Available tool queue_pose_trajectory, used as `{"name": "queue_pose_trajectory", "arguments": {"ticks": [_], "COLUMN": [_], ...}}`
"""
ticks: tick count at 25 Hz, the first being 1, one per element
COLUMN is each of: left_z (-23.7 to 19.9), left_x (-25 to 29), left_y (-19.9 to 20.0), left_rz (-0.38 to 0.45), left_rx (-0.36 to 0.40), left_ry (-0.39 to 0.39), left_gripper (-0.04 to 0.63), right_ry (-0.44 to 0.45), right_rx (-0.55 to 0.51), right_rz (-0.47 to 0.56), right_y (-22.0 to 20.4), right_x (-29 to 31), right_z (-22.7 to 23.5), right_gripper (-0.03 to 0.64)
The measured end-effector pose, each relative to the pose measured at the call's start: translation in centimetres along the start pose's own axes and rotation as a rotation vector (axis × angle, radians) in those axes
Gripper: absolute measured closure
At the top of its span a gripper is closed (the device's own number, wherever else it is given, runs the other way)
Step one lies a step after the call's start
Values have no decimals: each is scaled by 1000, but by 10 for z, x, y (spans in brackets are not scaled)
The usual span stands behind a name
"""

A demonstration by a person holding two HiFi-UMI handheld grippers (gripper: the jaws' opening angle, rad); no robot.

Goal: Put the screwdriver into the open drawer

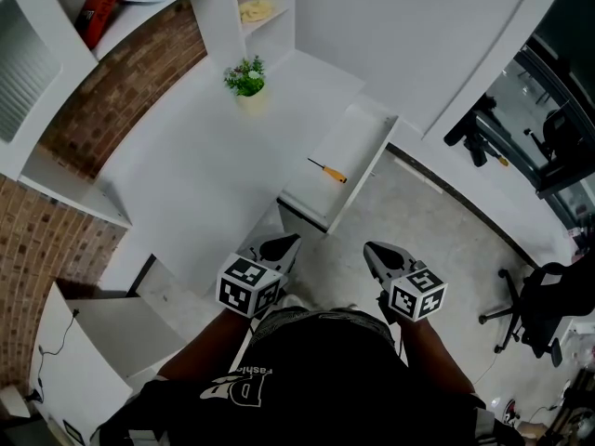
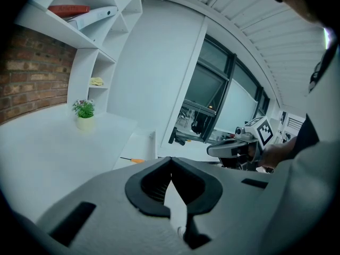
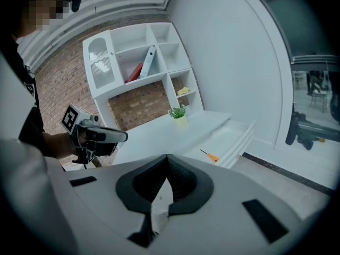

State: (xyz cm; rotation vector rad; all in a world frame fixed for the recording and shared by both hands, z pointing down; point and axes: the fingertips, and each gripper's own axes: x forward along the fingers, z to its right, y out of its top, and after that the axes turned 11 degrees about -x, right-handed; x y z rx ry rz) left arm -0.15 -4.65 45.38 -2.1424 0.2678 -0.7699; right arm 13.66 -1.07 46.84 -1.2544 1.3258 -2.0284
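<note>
The screwdriver (image 1: 327,170), thin with an orange handle, lies inside the open white drawer (image 1: 358,133), which is pulled out from the desk's front edge. It also shows in the left gripper view as the screwdriver (image 2: 131,160) and in the right gripper view as the screwdriver (image 3: 211,155) in the drawer (image 3: 236,134). My left gripper (image 1: 286,243) and right gripper (image 1: 371,250) hang side by side close to the person's body, short of the drawer and apart from it. Both have their jaw tips meeting with nothing between them: left gripper (image 2: 170,159), right gripper (image 3: 167,156).
A small potted plant (image 1: 246,79) stands on the white desk (image 1: 186,175) near the back. White shelves (image 1: 218,7) hold a red book (image 1: 104,3) against a brick wall. A black office chair (image 1: 544,305) stands on the floor at right.
</note>
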Motion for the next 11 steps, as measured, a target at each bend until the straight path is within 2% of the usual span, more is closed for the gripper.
{"name": "queue_pose_trajectory", "arguments": {"ticks": [11], "left_z": [-2], "left_x": [-5], "left_y": [-4], "left_rz": [5], "left_rx": [-7], "left_ry": [2], "left_gripper": [578], "right_ry": [-7], "right_rx": [1], "right_rz": [0], "right_y": [-2], "right_x": [0], "right_z": [-3], "right_gripper": [611]}}
